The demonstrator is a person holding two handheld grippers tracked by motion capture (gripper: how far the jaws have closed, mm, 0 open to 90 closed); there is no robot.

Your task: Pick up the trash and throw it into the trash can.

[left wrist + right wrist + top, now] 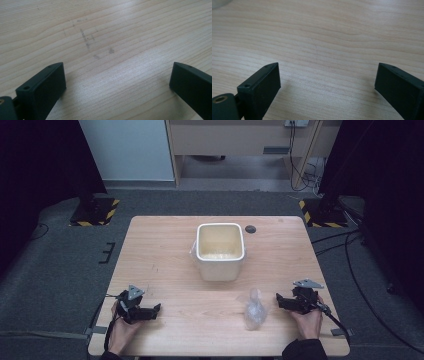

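A cream square bin [220, 251] stands upright on the wooden table [165, 250], slightly behind its middle, with clear plastic at its left side. A crumpled clear plastic bag [254, 309] lies near the front, right of centre. My left gripper [156, 309] rests at the front left, held by a hand, jaws wide apart over bare wood [117, 75]. My right gripper [279, 300] sits at the front right, just right of the bag, pointing toward it. It is open too, with nothing between its jaws [328, 75].
A small dark round disc [250, 229] lies behind the bin near the table's far edge. Grey carpet surrounds the table. Black stands with yellow-striped bases [95, 212] stand at both far corners, and cables trail on the right floor.
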